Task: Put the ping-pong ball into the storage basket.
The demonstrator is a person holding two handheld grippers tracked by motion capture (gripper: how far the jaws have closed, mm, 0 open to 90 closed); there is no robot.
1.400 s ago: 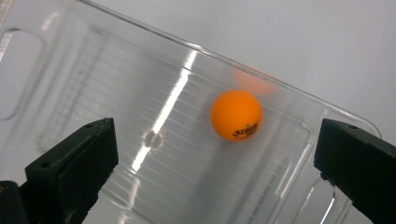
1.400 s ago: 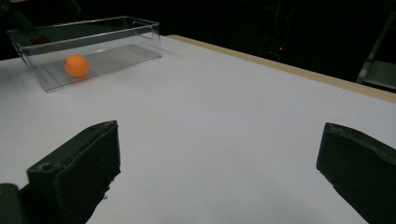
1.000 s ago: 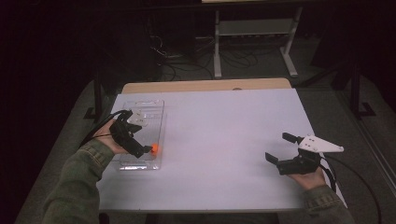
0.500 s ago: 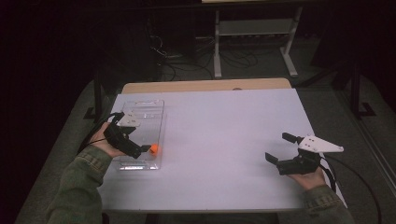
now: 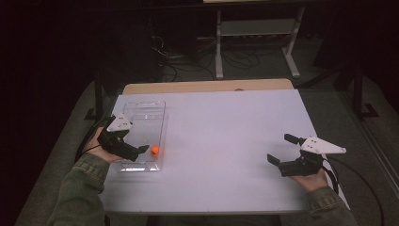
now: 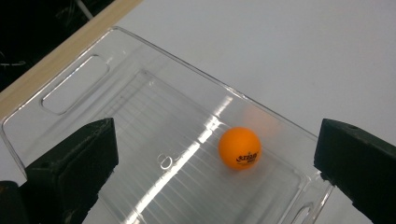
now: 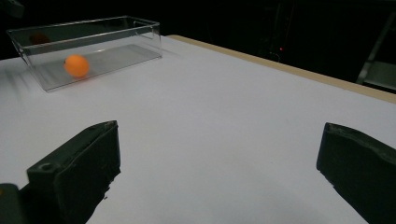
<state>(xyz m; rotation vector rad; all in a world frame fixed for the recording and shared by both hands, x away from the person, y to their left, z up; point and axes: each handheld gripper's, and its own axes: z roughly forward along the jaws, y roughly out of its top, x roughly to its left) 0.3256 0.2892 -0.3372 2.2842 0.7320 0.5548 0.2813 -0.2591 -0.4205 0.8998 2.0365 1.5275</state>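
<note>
An orange ping-pong ball (image 5: pixel 155 150) lies loose in the near end of a clear plastic tray (image 5: pixel 141 102) on the left of the white table. My left gripper (image 5: pixel 137 151) hovers over the tray's near left corner, just left of the ball, open and holding nothing. In the left gripper view the ball (image 6: pixel 240 148) rests on the tray floor (image 6: pixel 154 116) between and beyond the wide-apart jaws of my left gripper (image 6: pixel 212 135). My right gripper (image 5: pixel 279 149) is open and empty near the table's right front. From it, the ball (image 7: pixel 76 65) shows far left inside the tray (image 7: pixel 93 28).
The white tabletop (image 5: pixel 226 141) lies broad between the two grippers, with a wooden edge (image 5: pixel 207 86) at the back. Beyond it, a metal stand (image 5: pixel 254 33) and cables sit on the dark floor. Cables trail from both grippers.
My left gripper has drawn back to the left, away from the ball. The ball stays in the tray's near end. The right gripper has not moved.
</note>
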